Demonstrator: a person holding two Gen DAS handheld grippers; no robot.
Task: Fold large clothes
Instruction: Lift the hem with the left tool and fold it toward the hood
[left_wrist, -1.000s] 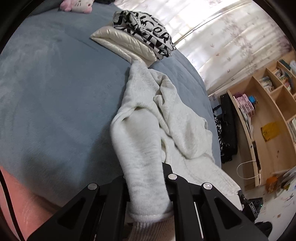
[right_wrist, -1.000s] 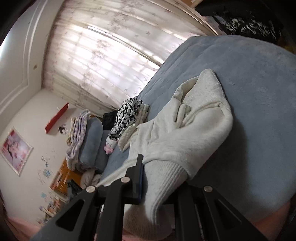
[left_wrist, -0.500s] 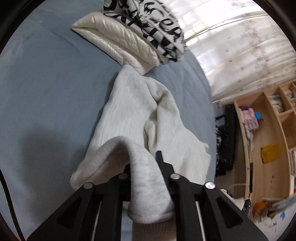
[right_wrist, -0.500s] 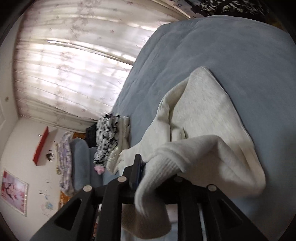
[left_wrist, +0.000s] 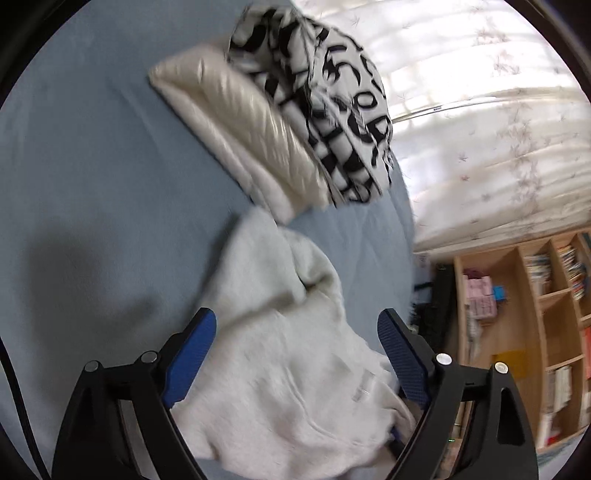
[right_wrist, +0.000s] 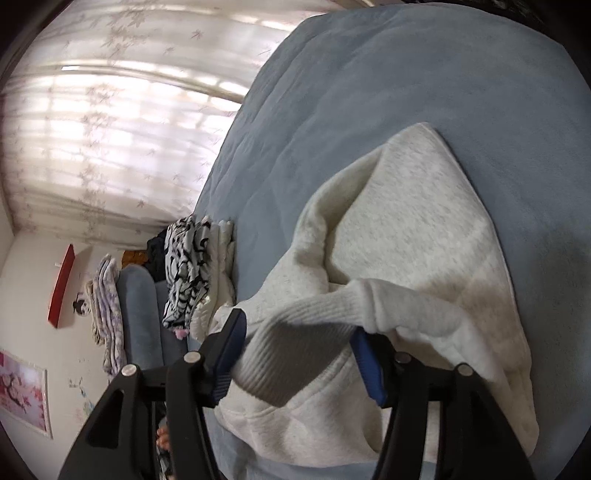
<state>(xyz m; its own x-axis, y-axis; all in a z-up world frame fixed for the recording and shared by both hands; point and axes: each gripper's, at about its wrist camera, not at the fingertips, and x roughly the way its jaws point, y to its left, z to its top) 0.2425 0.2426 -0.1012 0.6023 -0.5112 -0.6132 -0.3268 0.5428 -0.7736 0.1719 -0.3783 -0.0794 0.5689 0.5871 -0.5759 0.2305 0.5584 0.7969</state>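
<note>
1. Garment: the pale grey fleece sweatshirt (left_wrist: 295, 354) lies bunched on the blue-grey plush bed cover (left_wrist: 96, 192), its far end just short of the stack of folded clothes, cream quilted piece under a black-and-white print (left_wrist: 295, 122); the lower half looks doubled up over the body.
2. Left gripper (left_wrist: 295, 332): jaws opening and already wide; fleece lies between the blue pads (left_wrist: 192, 350) but neither pad presses on it, so you hold nothing there.
3. Right gripper (right_wrist: 299, 350): jaws opening, about halfway; the ribbed knit cuff (right_wrist: 291, 350) of the sleeve sits across the gap; the pads appear clear of it, though contact on the left pad side cannot be ruled out.
4. Judged step: releasing after laying the fold; let the cuff drop fully before you draw back, or it may drag and undo the layer.
5. Withdraw both grippers straight back and slightly up; a sideways pull would probably skew the edge.
6. Check next: the sleeve rides as a raised ridge over the body; flatten it inward before the next fold.
</note>
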